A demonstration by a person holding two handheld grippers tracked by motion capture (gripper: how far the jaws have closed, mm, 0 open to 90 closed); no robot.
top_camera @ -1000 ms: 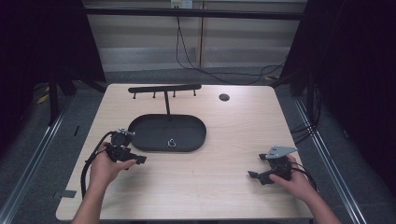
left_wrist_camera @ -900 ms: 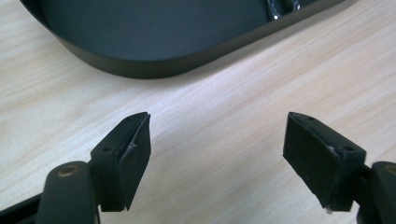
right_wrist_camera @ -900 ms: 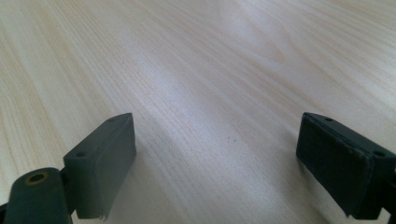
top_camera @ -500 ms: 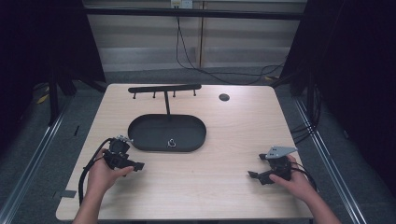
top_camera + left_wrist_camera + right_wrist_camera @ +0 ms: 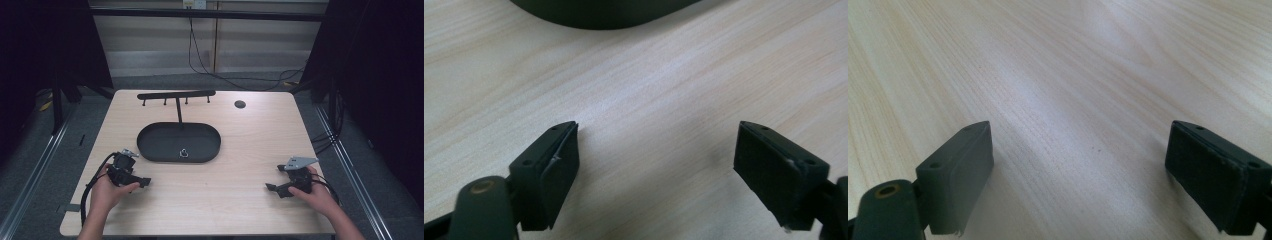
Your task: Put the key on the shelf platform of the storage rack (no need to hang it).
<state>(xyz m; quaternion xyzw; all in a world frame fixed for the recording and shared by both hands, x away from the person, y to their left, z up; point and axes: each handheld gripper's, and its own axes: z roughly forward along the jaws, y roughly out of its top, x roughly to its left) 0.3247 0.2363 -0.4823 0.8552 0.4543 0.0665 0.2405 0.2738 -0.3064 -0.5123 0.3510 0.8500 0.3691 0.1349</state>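
The small ring [image 5: 184, 153] lay in the black oval tray [image 5: 150, 145], so the placing looked done. The left tool [image 5: 141, 181], its jaws just opening with nothing between them, and the released right tool [image 5: 270, 187] rested empty on the desk [image 5: 225, 200].

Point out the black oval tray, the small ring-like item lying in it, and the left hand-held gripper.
black oval tray [image 5: 150, 141]: high view, bare floor at its left end.
small ring-like item [image 5: 184, 153]: high view, its middle, near the tray's front rim.
left hand-held gripper [image 5: 145, 182]: high view, at its open jaw tips.
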